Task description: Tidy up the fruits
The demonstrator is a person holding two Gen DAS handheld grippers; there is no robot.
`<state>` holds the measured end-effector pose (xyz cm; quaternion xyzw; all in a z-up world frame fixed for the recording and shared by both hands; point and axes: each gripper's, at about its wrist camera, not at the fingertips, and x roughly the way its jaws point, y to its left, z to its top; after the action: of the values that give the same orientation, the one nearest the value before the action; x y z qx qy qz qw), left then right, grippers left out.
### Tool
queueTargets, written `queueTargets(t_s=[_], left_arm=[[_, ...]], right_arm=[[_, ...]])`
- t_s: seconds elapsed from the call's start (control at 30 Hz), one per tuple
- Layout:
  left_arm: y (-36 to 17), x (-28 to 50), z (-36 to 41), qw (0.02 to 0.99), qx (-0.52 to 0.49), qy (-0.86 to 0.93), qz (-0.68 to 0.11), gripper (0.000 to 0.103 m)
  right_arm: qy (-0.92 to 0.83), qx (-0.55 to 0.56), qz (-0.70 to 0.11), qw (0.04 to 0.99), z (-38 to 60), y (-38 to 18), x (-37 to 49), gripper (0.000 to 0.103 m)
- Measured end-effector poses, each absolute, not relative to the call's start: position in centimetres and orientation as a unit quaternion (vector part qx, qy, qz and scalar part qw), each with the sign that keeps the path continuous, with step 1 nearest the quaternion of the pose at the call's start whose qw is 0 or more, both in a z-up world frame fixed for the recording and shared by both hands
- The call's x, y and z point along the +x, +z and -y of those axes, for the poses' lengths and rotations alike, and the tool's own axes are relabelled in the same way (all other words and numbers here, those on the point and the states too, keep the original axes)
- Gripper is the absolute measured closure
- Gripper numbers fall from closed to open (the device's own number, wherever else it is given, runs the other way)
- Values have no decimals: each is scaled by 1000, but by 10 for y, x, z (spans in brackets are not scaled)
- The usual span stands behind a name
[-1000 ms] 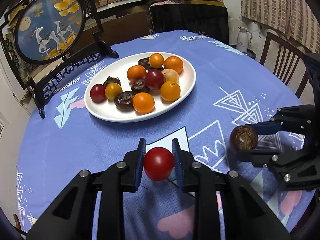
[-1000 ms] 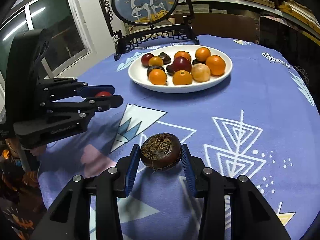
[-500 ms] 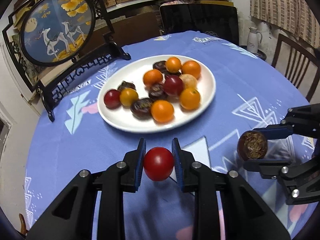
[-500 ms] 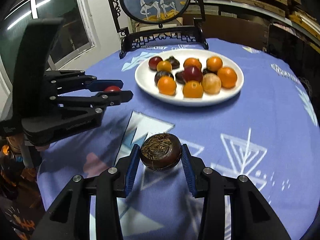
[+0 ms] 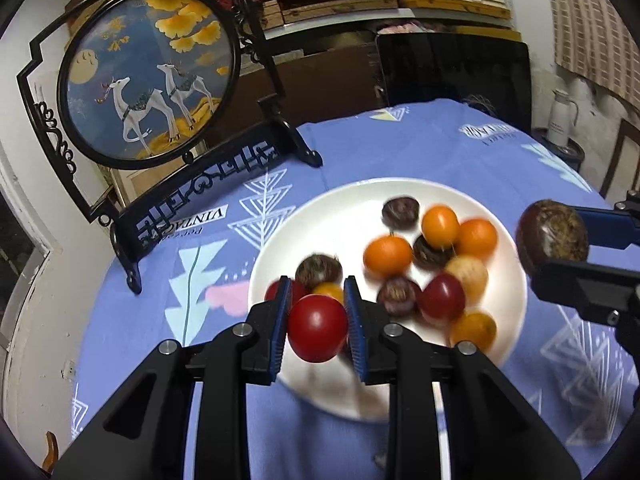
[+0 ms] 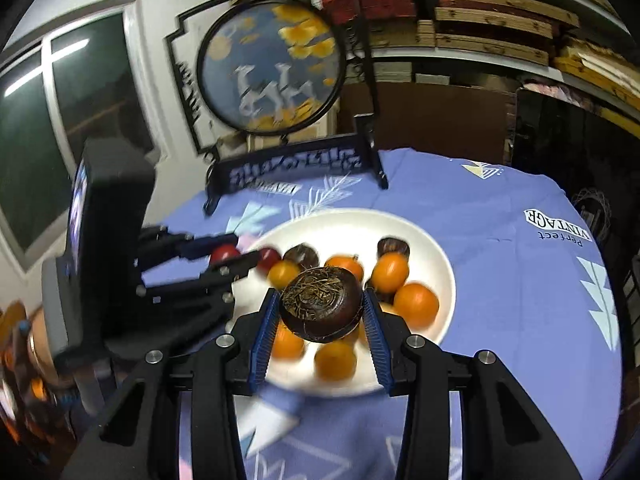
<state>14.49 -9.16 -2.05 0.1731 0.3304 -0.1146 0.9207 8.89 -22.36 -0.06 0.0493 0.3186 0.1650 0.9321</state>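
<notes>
Both tongs now over plate (image 5: 344, 204), fruit between jaws

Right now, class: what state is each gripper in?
Left gripper: shut on the red tomato.
Right gripper: shut on the brown fruit.

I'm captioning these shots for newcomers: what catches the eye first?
The left gripper clamps a glossy red tomato above the near edge of a white plate heaped with orange, red and brown fruit. The right gripper holds a dark brown chestnut-like fruit over the same plate. Behind stands a round deer screen.
</notes>
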Motion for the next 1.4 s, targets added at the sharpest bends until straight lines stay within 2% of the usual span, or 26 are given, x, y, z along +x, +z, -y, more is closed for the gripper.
queueTargets(t_s=[0.7, 0.77, 0.83, 0.9, 0.93, 1.0, 1.07, 1.17, 1.4], left_arm=[[-43, 201, 109, 914, 171, -106, -352, 77], [-47, 204, 110, 912, 173, -103, -358, 75], [-49, 205, 108, 912, 168, -101, -359, 75], [-48, 204, 104, 915, 165, -95, -356, 62], [-47, 202, 102, 919, 167, -89, -347, 51], [-44, 195, 96, 925, 172, -74, -330, 40], [-38, 186, 90, 932, 173, -63, -313, 22], [-26, 167, 83, 942, 169, -59, -284, 6], [1, 118, 68, 960, 113, -69, -246, 5]], right_arm=[[151, 62, -334, 928, 222, -15, 175, 60], [151, 53, -344, 925, 219, -20, 183, 44], [135, 48, -334, 931, 219, -18, 183, 43], [141, 58, -327, 933, 223, -16, 177, 42], [141, 66, -322, 934, 226, -15, 172, 38], [139, 79, -308, 938, 234, -12, 161, 33], [139, 103, -288, 942, 247, -8, 141, 25], [133, 127, -268, 946, 263, -9, 109, 18], [107, 140, -256, 951, 276, -31, 51, 15]])
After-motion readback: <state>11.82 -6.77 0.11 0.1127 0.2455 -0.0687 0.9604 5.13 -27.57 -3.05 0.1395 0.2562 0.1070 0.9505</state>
